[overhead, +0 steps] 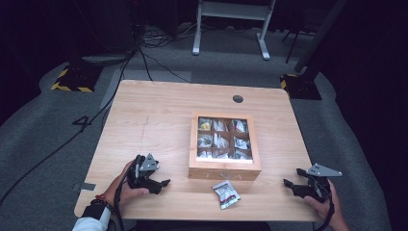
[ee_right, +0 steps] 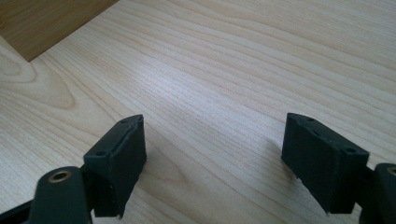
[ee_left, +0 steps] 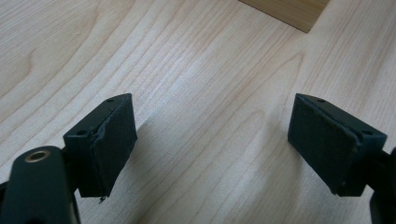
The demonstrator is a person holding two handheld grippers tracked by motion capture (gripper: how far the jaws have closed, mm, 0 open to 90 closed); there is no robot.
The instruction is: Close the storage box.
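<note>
Packet (overhead: 226,193) lies flat on the table (overhead: 154,120), alone, just in front of the wooden box (overhead: 224,170) and near the table's front edge. It sits between my two grippers. My left gripper (overhead: 161,185) rests on the table to the packet's left; my right gripper (overhead: 290,185) rests to its right. Both are well apart from it, and the two gaps look close to equal; I judge the right gripper marginally nearer, but not by enough to rely on.

Long axis: the packet runs slantwise, from its far-left corner toward its near-right corner, so neither gripper faces it squarely.

Gripper state: in the left gripper view the jaws stand wide apart over bare wood, holding nothing. In the right gripper view the same holds.

The box has a clear lid over nine compartments holding similar packets; whether the lid is latched I cannot tell.
</note>
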